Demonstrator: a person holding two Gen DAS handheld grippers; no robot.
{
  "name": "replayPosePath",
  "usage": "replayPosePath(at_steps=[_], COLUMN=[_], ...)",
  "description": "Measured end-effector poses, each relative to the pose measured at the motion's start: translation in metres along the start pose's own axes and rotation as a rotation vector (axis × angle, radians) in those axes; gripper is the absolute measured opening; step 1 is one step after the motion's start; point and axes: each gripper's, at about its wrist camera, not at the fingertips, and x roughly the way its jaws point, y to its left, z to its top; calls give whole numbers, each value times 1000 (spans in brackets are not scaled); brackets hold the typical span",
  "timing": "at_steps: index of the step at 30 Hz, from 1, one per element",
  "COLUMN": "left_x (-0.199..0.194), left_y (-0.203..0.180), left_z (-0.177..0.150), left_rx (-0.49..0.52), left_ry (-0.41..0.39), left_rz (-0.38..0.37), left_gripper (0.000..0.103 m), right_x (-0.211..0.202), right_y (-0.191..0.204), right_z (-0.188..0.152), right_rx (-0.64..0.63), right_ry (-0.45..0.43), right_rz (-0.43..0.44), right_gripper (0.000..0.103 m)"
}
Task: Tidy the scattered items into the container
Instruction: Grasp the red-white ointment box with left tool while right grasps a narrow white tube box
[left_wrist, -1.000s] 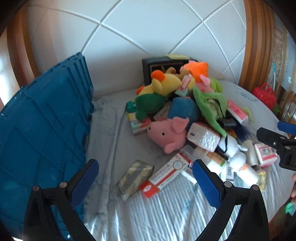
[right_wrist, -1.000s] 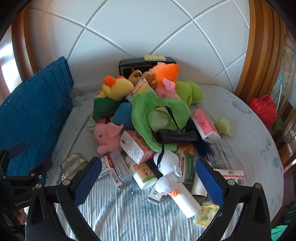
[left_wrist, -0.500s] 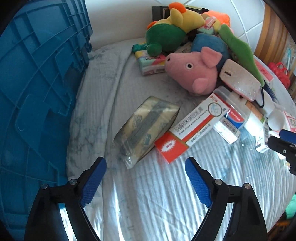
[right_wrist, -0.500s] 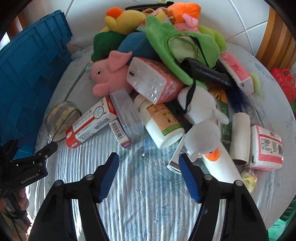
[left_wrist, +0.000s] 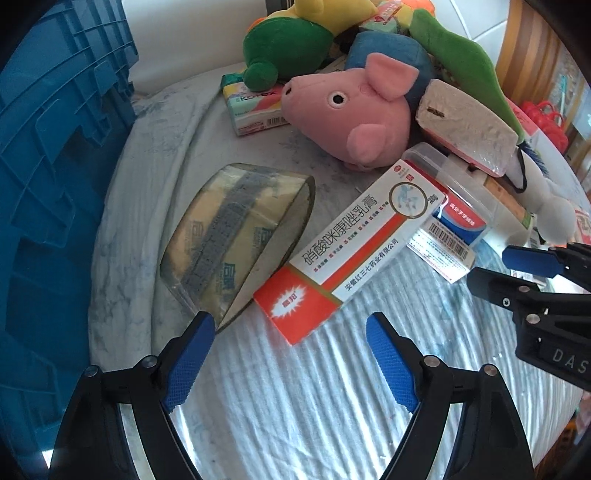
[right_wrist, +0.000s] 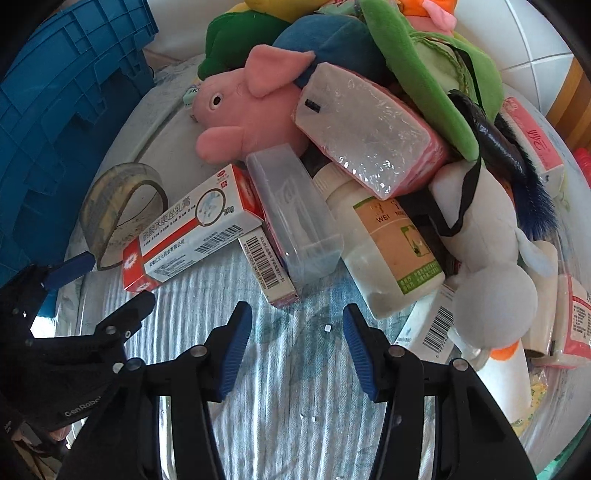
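Blue plastic crate (left_wrist: 55, 155) fills the 9 o'clock side of both wrist views, ribbed outer wall toward us; opening not visible from here. It's the container, close to the pile so each carry should be short.

Grey-white striped bedcover (left_wrist: 295, 406) carries everything; soft, so flat boxes sink slightly.

Pile sits 12 to 3 o'clock: pink pig plush (left_wrist: 354, 110) leaning on top of the heap edge, green plush (right_wrist: 432, 70) draped over the middle, white plush (right_wrist: 491, 266) at 3 o'clock in the right view. White pill bottle (right_wrist: 391, 243) lies on its side, wedged under a pink film-wrapped tissue pack (right_wrist: 369, 136).

Loose outliers at the pile's near edge look like the easy first picks: tape roll (left_wrist: 236, 240) standing on edge, tilted, and red-and-white ointment box (left_wrist: 354, 251) lying flat, touching the roll. Clear plastic case (right_wrist: 295, 218) lies beside the box, over a barcoded carton (right_wrist: 266, 266).

Left gripper (left_wrist: 291, 350): fingers wide apart, empty, low over the bedcover, box end at 12 o'clock between them. My read: lined up for the box.

Right gripper (right_wrist: 297, 338): fingers apart, narrower gap, empty, aimed at the carton and case ends.

Nothing visibly in the crate yet; task looks at its start.
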Motion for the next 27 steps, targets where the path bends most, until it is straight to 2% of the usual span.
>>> replayPosePath(at_steps=[3,6,8,9,12,20,27], left_x=[9,22,32,37,36,10,-16], left_y=[-8,-13,-10,-8,-2,-1,-4], left_z=[9,17,22,25,26,-13,-53], left_rx=[22,51,34,15,-19,-30,-31], left_ry=[-1,-10,4,8,18,43,61], left_rz=[11,59,37,12,-4,-17,-53], left_gripper=[85,85,84,77,70,51,50], right_x=[12,27,31,32,32,20,5], right_y=[0,-4,0,3,7,9,10], right_z=[7,13,16,17,15,-22,-66], right_rx=[-4,5,-20,-34,-38,-33,-35], right_ry=[14,43,44,45,48,72,96], right_rz=[-3,10,-4,-11,6,30,50], right_gripper=[51,51,48,45,25,19,19])
